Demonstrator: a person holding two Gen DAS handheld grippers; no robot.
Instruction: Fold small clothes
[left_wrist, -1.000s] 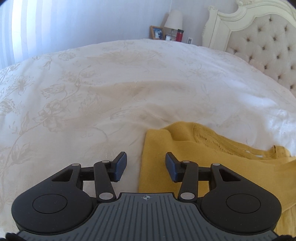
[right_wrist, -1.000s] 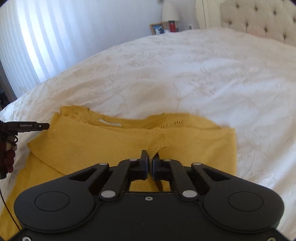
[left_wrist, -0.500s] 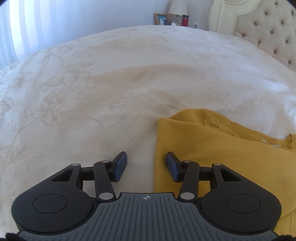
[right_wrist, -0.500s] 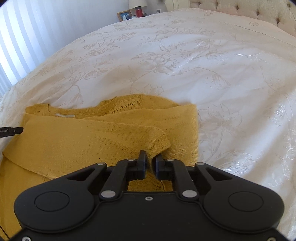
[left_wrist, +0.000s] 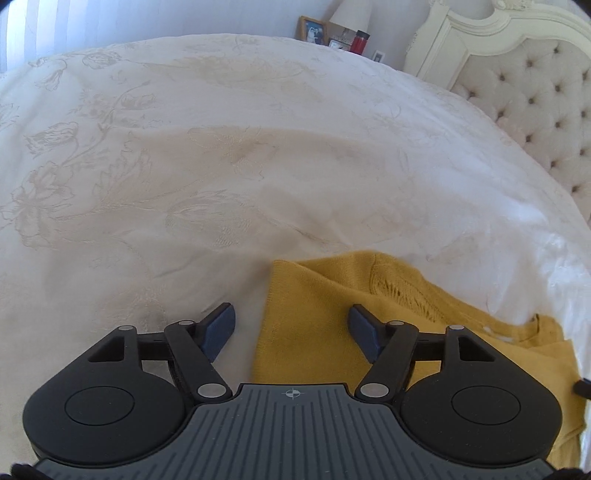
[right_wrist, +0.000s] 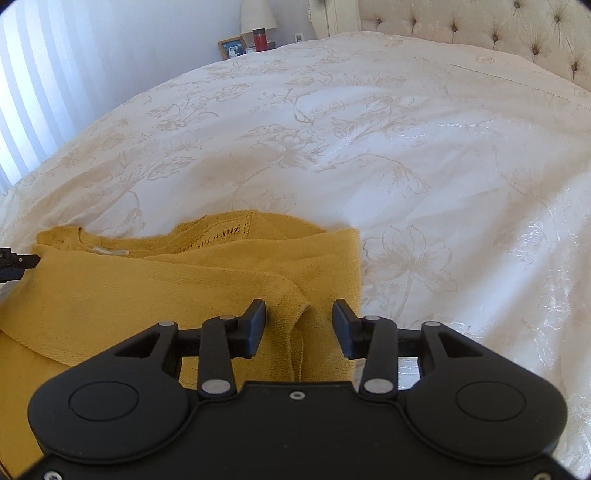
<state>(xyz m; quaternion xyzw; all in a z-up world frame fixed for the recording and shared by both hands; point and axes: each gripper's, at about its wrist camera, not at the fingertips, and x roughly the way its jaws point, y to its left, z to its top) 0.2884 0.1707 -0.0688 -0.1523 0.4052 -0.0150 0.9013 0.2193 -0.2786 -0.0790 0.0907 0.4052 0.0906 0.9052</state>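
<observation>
Yellow sweater on the white floral bedspread
Both grippers, left and right, gape empty; tufted headboard behind

No readable text, labels or numbers on anything in either view

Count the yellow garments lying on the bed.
1. A single yellow knit top lies on the white bedspread, partly folded, its near part hidden behind the right gripper. The left gripper hovers over its edge.
</observation>
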